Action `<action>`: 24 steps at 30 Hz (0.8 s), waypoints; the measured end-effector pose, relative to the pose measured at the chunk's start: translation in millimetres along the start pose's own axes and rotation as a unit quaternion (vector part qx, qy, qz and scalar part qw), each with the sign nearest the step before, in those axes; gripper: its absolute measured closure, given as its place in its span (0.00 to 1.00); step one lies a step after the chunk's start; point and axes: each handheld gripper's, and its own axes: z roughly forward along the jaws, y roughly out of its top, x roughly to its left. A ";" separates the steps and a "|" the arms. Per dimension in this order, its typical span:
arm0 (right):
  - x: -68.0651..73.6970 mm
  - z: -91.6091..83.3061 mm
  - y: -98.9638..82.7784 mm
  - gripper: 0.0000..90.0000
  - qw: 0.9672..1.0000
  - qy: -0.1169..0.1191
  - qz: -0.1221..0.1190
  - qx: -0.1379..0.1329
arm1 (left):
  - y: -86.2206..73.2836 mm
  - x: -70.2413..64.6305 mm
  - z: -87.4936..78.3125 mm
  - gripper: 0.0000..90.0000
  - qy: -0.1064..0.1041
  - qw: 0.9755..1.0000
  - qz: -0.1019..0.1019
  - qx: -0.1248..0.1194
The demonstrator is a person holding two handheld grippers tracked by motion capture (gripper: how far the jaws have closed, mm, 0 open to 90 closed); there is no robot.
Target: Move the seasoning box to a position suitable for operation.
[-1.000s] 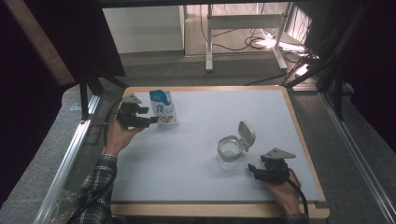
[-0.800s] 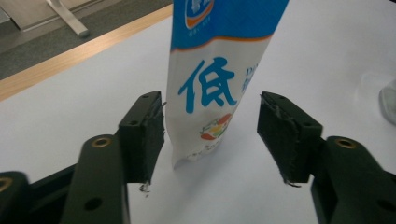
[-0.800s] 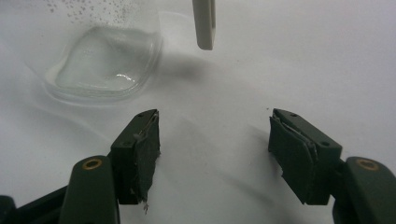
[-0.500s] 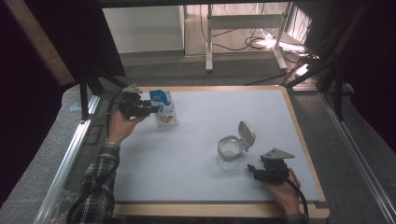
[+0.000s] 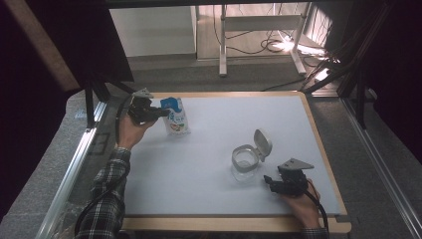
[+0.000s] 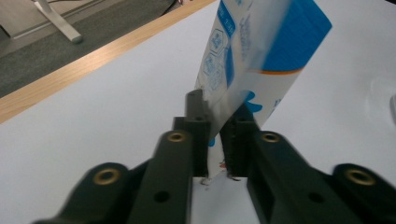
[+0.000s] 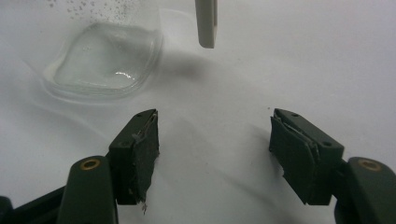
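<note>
Left hand-held gripper [image 6: 215, 154] pinches the blue-and-white pouch [image 6: 252, 60] upright.

No words can be read here. The pouch [image 6: 261, 51] has blue and white print with small pictures on its side, but the letters are too blurred to make out. In the high view the pouch [image 5: 175, 117] is too small.

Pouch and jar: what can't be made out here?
- Pouch: print too small in the high view, blurred in the left gripper view; its top is cut off by that view's upper edge.
- Jar: contents unclear; its top is cut off in the right gripper view.
- Left gripper: its pads hide the pouch's pinched edge.
</note>
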 end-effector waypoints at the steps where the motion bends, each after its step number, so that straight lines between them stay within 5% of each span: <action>1: 0.0 0.0 0.0 0.37 1.000 0.000 0.000 0.000 | 0.0 0.0 0.0 0.98 0.000 1.000 0.000 0.000; 17: 0.1 0.1 0.0 0.36 1.000 0.000 0.000 0.001 | 0.1 -17.2 -6.4 1.00 -0.019 1.000 -0.003 -0.010; 24: 0.1 0.1 0.0 0.36 1.000 0.000 -0.001 0.001 | -4.4 -19.9 -8.0 1.00 -0.030 0.999 0.015 -0.021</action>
